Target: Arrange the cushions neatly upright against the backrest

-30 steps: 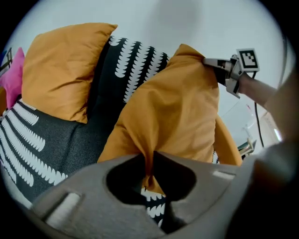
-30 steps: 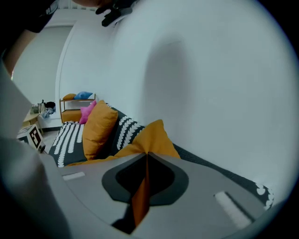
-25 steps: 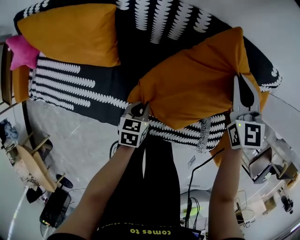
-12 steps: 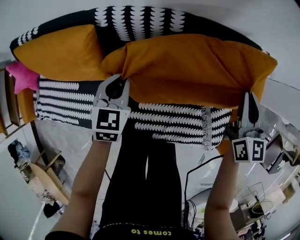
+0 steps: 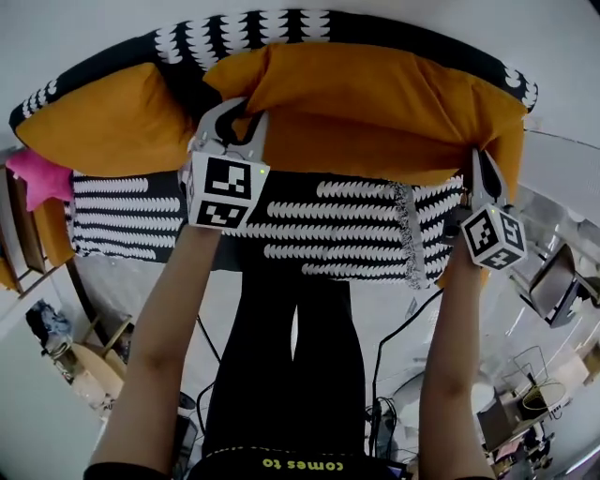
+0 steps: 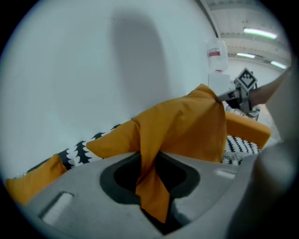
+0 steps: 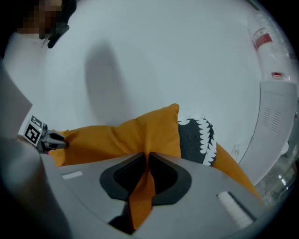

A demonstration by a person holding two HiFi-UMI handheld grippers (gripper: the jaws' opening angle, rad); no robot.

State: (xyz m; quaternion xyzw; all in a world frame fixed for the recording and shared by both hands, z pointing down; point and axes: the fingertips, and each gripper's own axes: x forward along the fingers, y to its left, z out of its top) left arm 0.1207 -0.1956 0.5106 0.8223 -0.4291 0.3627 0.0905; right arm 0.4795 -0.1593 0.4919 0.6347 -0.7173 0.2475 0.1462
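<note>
The black sofa with rows of white scallops (image 5: 328,230) carries three things. A large mustard-orange fabric cushion (image 5: 375,103) is spread across its patterned backrest (image 5: 281,23). A second orange cushion (image 5: 98,131) leans at the left end, and its inner corner is just beside the large one. A small pink star-shaped pillow (image 5: 30,178) sits at the far left edge, below that second cushion.

We hold the large cushion by its two lower corners. The left tool (image 5: 236,114) has a twisted fold of orange cloth clamped between its jaws, with a tail of fabric hanging through. The right tool (image 5: 479,161) pinches the opposite corner the same way. The jaws of both tools have just been opening a little, yet cloth is between each pair and the pads press on it.

The cushion looks long and plump, stretched sideways between the tools, and its upper edge lies close under the top of the backrest. Its surface is smooth in the middle and gathers into creases toward each gripped corner. We cannot tell whether its lower edge rests on the seat. A plain white wall (image 6: 93,70) rises behind the sofa.
</note>
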